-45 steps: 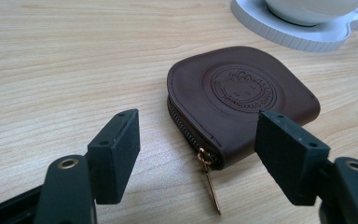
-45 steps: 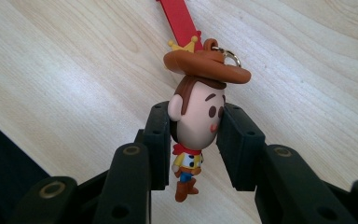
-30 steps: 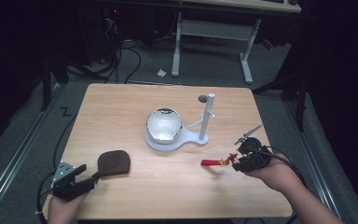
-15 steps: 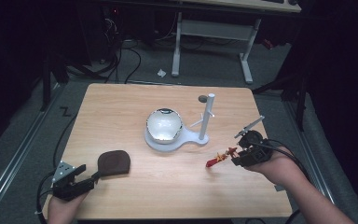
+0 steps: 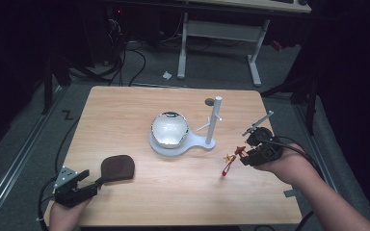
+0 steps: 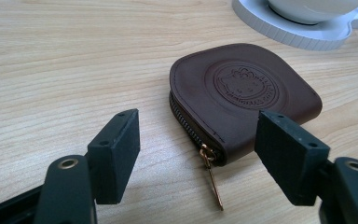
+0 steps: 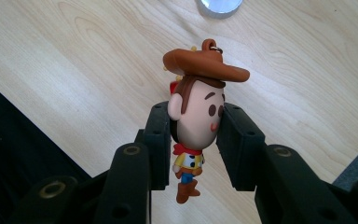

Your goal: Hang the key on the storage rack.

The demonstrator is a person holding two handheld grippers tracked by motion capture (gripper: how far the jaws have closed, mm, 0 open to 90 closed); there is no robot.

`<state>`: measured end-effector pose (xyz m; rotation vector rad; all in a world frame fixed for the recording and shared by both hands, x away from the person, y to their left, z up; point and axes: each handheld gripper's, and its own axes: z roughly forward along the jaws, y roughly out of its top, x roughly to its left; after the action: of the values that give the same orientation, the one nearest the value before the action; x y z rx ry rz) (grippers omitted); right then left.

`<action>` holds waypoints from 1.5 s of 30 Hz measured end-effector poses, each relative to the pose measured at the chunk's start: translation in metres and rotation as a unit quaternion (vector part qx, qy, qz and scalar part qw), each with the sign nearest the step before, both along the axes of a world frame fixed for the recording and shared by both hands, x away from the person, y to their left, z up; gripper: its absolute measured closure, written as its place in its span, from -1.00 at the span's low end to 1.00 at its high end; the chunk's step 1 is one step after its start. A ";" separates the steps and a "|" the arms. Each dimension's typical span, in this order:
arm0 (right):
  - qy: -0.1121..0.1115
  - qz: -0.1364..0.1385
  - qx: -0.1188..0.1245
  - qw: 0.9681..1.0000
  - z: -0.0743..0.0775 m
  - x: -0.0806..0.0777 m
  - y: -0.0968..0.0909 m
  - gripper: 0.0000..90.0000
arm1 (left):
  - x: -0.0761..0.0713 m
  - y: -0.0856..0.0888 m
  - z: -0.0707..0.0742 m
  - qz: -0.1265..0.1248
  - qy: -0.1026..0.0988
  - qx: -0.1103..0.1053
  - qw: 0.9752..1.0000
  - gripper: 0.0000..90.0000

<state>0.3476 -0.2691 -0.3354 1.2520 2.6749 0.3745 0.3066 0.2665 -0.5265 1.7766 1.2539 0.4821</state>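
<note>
A small cowboy figurine (image 7: 196,116) with a brown hat hangs above the table, and my right gripper (image 7: 196,135) is shut on its head. In the high view that right gripper (image 5: 244,155) is over the table's right side, with the figurine's red strap (image 5: 227,166) dangling below it. A brown leather zip pouch (image 5: 117,167) lies at the front left. My left gripper (image 5: 90,186) stands open just in front of it. The pouch (image 6: 247,93) has an embossed round emblem, and its zipper pull (image 6: 213,177) lies between the spread jaws of the left gripper (image 6: 198,144).
A white stand (image 5: 197,142) in the table's middle carries a shiny domed bowl (image 5: 169,129) and an upright post (image 5: 215,115). A small dark disc (image 5: 209,102) lies behind the post. The table's right edge (image 5: 279,159) runs close to my right hand.
My right gripper has risen a little and turned with the figurine, so the red strap has swung from level to hanging down. The left gripper and pouch have not moved.
</note>
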 end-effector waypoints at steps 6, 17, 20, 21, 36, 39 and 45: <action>0.005 0.001 -0.011 1.000 0.008 0.004 -0.002 0.47 | 0.001 0.002 0.000 0.000 0.001 0.000 1.000 -0.30; 0.001 0.001 -0.016 1.000 0.020 0.017 0.002 0.47 | 0.000 0.002 0.000 0.001 0.000 0.000 1.000 -0.30; -0.005 0.005 -0.014 1.000 0.026 0.020 0.005 0.47 | 0.001 0.001 -0.001 -0.003 0.001 0.001 1.000 -0.30; -0.006 0.005 -0.015 1.000 0.028 0.021 0.006 0.47 | 0.001 0.001 -0.001 -0.004 0.002 0.002 1.000 -0.30; -0.033 0.009 -0.015 0.999 0.052 0.040 0.021 0.47 | 0.001 0.001 -0.002 -0.006 0.004 0.001 1.000 -0.30; -0.036 0.010 -0.015 0.999 0.057 0.042 0.024 0.47 | 0.001 0.001 -0.002 -0.006 0.004 0.001 1.000 -0.30; -0.044 0.011 -0.012 0.999 0.064 0.044 0.033 0.47 | 0.001 0.001 -0.003 -0.006 0.006 0.000 1.000 -0.30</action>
<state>0.3915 -0.2366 -0.2710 1.1716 2.6143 0.3911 0.3079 0.2676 -0.5290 1.7877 1.2513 0.4657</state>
